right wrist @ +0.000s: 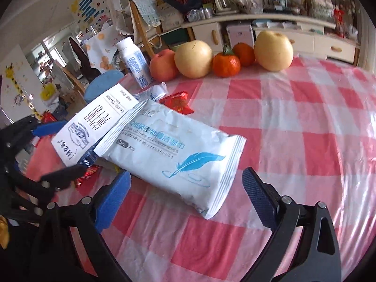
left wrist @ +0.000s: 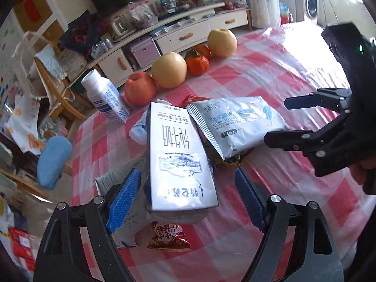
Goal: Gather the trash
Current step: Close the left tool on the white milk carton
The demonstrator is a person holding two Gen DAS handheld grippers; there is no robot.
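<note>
Red-and-white checked tablecloth (right wrist: 293, 122) covers the table. Left gripper (left wrist: 188, 199), lower centre of its frame, stands released astride the milk carton (left wrist: 178, 159). Right gripper (right wrist: 185, 199), likewise released, flanks the wipes packet (right wrist: 174, 155). Fruit lines the upper frame.

Left claw (left wrist: 188, 199) and right claw (right wrist: 185, 199), both agape.

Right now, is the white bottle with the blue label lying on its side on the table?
No, the white bottle stands upright at the table's far edge, beside the red apple.
</note>
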